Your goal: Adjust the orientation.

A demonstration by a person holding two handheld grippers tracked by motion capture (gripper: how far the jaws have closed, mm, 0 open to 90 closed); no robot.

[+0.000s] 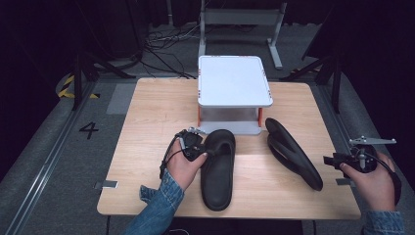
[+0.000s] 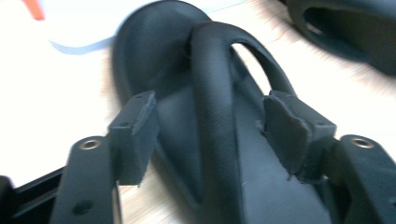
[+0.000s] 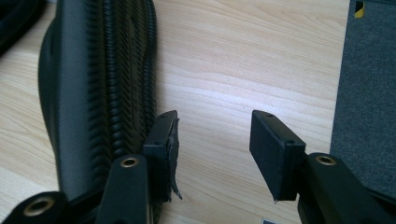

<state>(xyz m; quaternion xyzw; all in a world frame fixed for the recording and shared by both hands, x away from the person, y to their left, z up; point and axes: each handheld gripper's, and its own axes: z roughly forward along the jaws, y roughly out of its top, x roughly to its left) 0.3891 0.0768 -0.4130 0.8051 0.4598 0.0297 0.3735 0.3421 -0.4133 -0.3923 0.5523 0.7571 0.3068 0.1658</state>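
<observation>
So far, neither slipper sits on the white rack [image 1: 235, 81] at upper centre. Your left tongs [image 2: 210, 126] stand apart astride the strap of the flat slipper [image 1: 218, 169], lower centre of the table [image 1: 147, 112], not clamping. Your right tongs [image 3: 212, 149], also apart, hold nothing beside the tilted slipper [image 1: 293, 154] at right.

Bright lit table [image 1: 147, 107] amid dark surroundings; blurred, overexposed left gripper view.

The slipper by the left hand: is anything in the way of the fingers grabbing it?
Nothing visible is. The left gripper is open with its fingers on either side of the slipper strap, apart from it, with only air between.
</observation>
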